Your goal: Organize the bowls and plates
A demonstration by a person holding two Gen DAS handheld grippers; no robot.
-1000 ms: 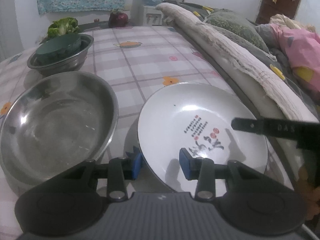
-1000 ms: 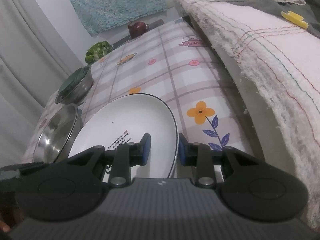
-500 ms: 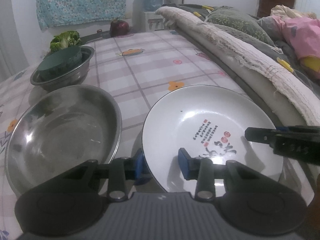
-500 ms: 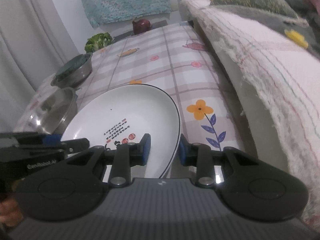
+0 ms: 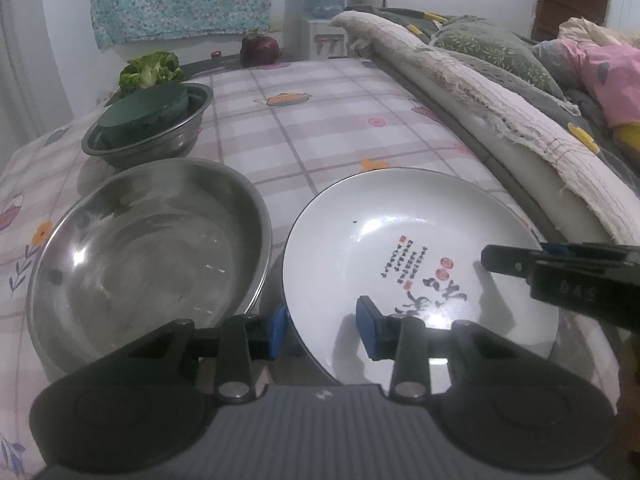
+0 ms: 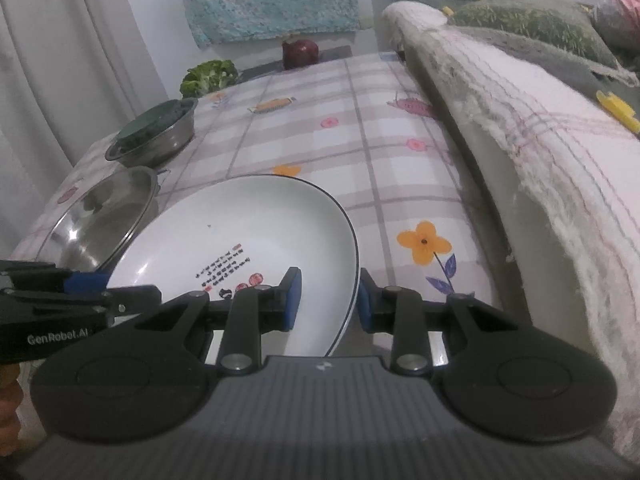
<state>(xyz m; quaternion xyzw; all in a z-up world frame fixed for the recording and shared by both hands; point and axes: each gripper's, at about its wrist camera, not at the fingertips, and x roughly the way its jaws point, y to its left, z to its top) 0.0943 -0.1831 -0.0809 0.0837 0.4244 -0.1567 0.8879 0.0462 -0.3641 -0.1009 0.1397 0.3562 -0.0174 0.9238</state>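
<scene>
A white plate with black and red writing is held off the tablecloth; it also shows in the right wrist view. My left gripper is shut on its near left rim. My right gripper is shut on its right rim. A large steel basin sits just left of the plate. A smaller steel bowl with a dark green bowl inside stands farther back on the left.
The checked tablecloth runs to the far wall. A rolled blanket and bedding line the right edge. Broccoli and a red onion lie at the back. A curtain hangs on the left.
Both grippers have lifted the plate and levelled it a little; it sits higher and closer to the steel basin than a second ago.
</scene>
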